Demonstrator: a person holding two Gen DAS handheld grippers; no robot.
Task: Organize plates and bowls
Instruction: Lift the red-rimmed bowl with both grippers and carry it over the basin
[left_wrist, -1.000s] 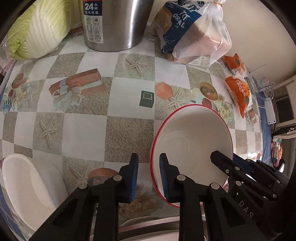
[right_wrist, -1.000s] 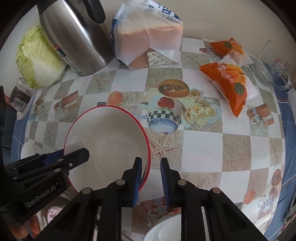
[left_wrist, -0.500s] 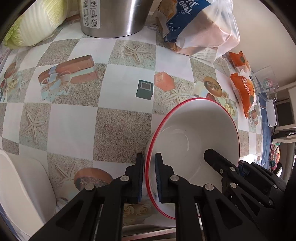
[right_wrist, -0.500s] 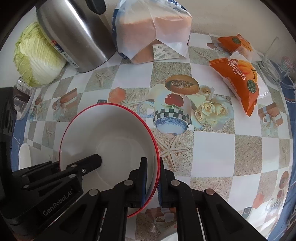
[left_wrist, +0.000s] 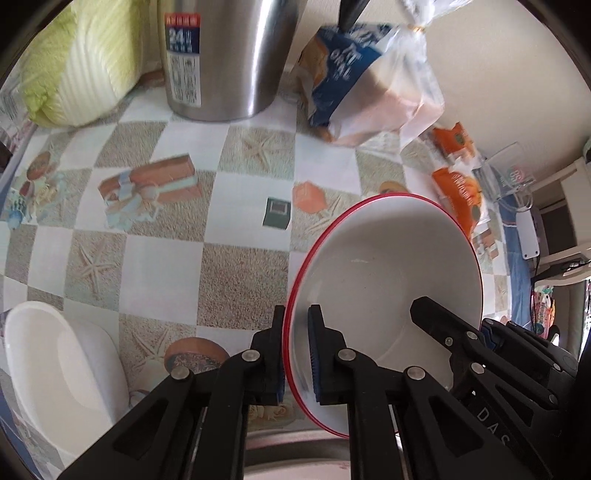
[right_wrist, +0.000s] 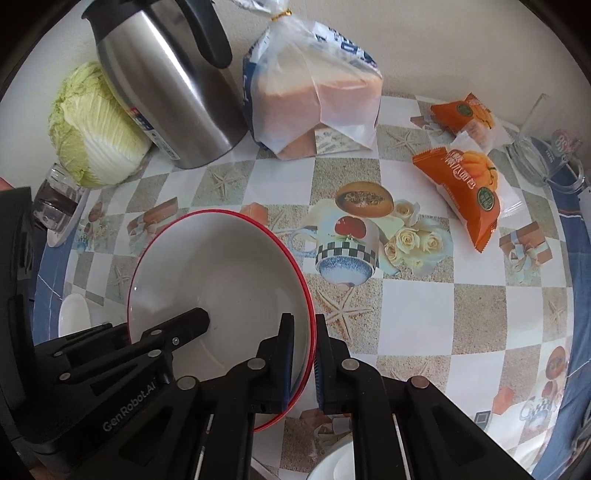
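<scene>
the red-rimmed bowl (left_wrist: 388, 295) sits between the two grippers, pinched at opposite sides of its rim. the left gripper (left_wrist: 295, 350) clamps the rim's left edge, one pad inside the wall and one outside; the right gripper (right_wrist: 304, 354) does the same on the right edge. both are clenched on the bowl, neither released. the bowl tilts a little and appears to hang just above the checked tablecloth (right_wrist: 424, 314) (i cannot see its base, so contact with the cloth is hard to rule out).

what the next move turns on: the bowl spans the gap from one claw to the other, so the two hands are equally near and must travel together, keeping the same spacing, or the rim slips from a pad. both grippers point steeply downward, fingers nearly parallel.

a plain white bowl (left_wrist: 55, 369) lies off to the left, and another white dish (right_wrist: 332, 461) shows at the near edge; either looks like a likely stacking spot.
</scene>
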